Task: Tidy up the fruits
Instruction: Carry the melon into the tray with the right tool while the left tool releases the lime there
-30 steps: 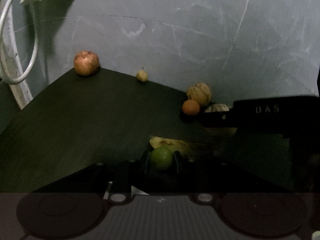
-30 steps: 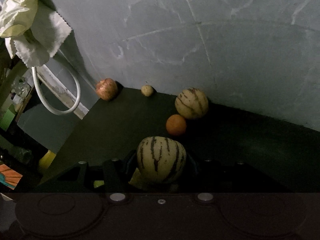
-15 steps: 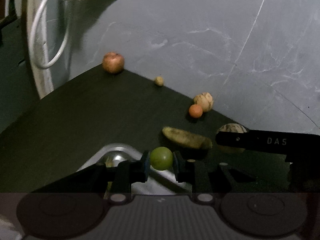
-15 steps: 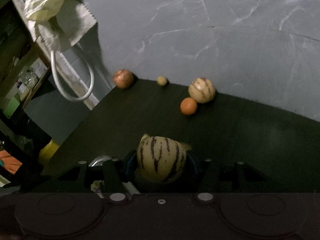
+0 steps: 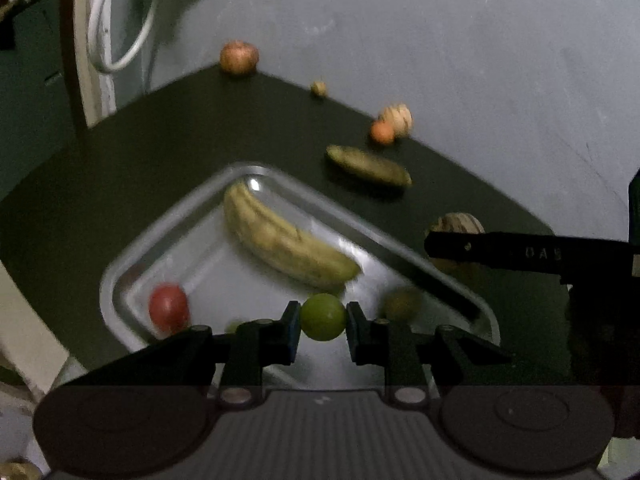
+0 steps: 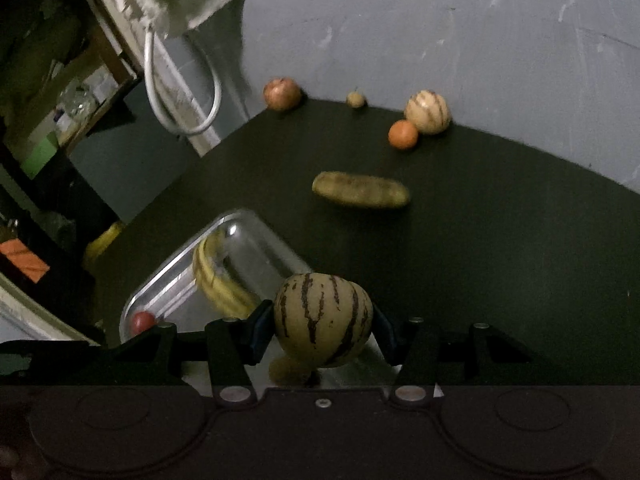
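Item: left gripper [image 5: 323, 330], clamped on a small green fruit [image 5: 323, 317], carried above the near end of the metal tray [image 5: 120, 276], presumably for release there.

Item: right gripper [image 6: 323, 334], closed around a striped melon [image 6: 323, 318] (wider jaws, since the fruit is larger), poised over the tray's near right corner.

Item: tray contents, gathered as the sorted lot: banana [image 5: 284, 242], red fruit [image 5: 169, 307], one brownish fruit [image 5: 401, 304], blurred.

Item: unsorted stock, loose on the dark table [image 6: 500, 240]: long yellow-green fruit [image 6: 361, 190], orange [image 6: 403, 134] touching a second striped melon [image 6: 427, 112], pomegranate [image 6: 282, 93].
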Demonstrator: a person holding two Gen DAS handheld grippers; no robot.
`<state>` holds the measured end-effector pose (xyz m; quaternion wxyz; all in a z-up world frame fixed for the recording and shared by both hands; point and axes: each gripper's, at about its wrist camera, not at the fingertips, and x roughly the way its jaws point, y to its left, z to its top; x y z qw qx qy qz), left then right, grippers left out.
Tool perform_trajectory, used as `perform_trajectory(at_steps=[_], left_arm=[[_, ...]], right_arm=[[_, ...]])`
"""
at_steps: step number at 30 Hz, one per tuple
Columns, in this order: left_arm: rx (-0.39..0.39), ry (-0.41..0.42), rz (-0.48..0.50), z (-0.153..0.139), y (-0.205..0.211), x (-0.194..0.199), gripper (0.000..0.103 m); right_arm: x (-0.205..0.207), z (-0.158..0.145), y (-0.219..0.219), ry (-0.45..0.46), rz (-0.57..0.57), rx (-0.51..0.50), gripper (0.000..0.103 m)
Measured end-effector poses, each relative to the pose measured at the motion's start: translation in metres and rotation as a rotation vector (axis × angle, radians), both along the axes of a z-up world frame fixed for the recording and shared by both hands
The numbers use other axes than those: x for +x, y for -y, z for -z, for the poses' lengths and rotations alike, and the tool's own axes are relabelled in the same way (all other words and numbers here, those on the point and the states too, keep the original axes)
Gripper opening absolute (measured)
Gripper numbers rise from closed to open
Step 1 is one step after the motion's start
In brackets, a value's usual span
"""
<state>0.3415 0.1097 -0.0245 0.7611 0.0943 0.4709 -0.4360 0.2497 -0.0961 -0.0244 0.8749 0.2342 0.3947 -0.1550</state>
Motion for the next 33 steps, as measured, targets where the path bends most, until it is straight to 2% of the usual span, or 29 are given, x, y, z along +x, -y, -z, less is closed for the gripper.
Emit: perform_trajectory(at_steps=[8, 13, 20, 27, 33], left_arm=[[0.051, -0.04, 0.057, 0.015, -0.006, -0.028, 0.026], [0.081, -0.031, 0.027, 0.021, -0.013, -0.028, 0.026], [0.092, -0.025, -0.001, 0.026, -0.015, -0.019, 0.027], [0.072, -0.05, -0.026, 0.032, -0.023, -0.016, 0.027], [0.028, -0.068, -0.055, 0.034, -0.032, -0.014, 0.038]], right_arm=[[-0.022, 0.011, -0.025, -0.058, -0.008, -0.004, 0.054], [-0.026, 0.021, -0.031, -0.092, 0.006, -0.01, 0.054], [-0.024, 0.023, -0.036, -0.094, 0.008, -0.051, 0.054], [-0.023, 0.02, -0.039, -0.114, 0.002, -0.072, 0.055], [-0.025, 0.015, -0.038, -0.121, 0.002, -0.082, 0.059]])
